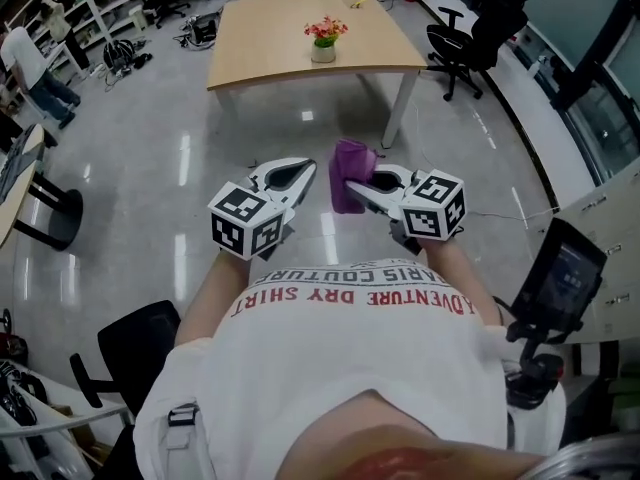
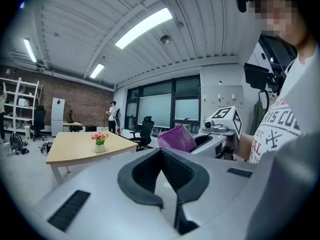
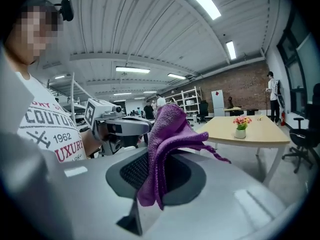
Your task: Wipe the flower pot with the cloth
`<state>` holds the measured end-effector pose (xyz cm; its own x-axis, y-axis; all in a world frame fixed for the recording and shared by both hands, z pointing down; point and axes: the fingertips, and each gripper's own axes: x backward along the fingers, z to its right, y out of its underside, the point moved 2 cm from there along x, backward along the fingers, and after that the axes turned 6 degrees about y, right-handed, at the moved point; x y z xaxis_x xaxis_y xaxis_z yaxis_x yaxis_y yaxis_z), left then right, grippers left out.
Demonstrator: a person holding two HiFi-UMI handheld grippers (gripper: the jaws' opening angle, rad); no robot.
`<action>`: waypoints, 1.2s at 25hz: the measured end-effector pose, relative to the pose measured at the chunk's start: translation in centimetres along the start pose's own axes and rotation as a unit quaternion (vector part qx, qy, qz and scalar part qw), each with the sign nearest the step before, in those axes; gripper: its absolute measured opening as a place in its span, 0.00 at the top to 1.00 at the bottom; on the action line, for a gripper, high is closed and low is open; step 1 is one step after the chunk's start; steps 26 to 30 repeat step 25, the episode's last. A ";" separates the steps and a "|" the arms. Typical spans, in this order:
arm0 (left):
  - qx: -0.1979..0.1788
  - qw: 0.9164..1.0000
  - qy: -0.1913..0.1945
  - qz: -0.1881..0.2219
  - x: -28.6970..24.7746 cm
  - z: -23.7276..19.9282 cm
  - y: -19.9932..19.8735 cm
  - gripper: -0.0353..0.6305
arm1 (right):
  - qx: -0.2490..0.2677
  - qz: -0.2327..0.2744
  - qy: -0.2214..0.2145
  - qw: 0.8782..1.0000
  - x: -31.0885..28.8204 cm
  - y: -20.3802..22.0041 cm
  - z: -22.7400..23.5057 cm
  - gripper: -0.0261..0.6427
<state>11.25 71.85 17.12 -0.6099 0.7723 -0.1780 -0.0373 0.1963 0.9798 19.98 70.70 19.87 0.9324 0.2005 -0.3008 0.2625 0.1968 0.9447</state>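
A small white flower pot (image 1: 323, 52) with red and pink flowers stands near the front edge of a wooden table (image 1: 270, 53); it also shows in the left gripper view (image 2: 100, 146) and the right gripper view (image 3: 240, 133). My right gripper (image 1: 345, 183) is shut on a purple cloth (image 1: 349, 173), which bunches up between its jaws (image 3: 167, 139). My left gripper (image 1: 310, 173) is shut and holds nothing. Both grippers hang side by side over the floor, well short of the table. The cloth (image 2: 176, 138) sits to the right in the left gripper view.
Grey shiny floor (image 1: 200, 158) lies between me and the table. Black office chairs (image 1: 470, 38) stand right of the table, shelving (image 1: 90, 8) at far left. Another desk edge (image 1: 20, 183) is at left, a black chair (image 1: 135, 343) behind me. A person stands far off (image 2: 113, 115).
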 end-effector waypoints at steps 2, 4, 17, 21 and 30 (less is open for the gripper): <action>-0.003 1.000 0.001 -0.002 -0.6 -0.2 0.0 0.94 | -0.002 0.001 0.007 1.000 0.1 0.0 0.5 0.89; -0.003 1.000 0.004 -0.004 -0.8 0.0 0.1 0.94 | -0.005 0.002 0.011 1.000 0.3 0.3 0.6 0.89; 0.009 1.000 0.012 -0.009 -1.1 0.0 0.7 0.94 | -0.012 -0.004 0.017 1.000 0.5 0.9 0.6 0.89; 0.010 1.000 0.013 -0.008 -0.7 -0.2 0.5 0.94 | -0.012 -0.005 0.021 1.000 0.5 0.6 0.6 0.89; 0.010 1.000 0.015 -0.007 -0.6 -0.5 0.3 0.94 | -0.009 -0.006 0.023 1.000 0.1 0.0 0.5 0.89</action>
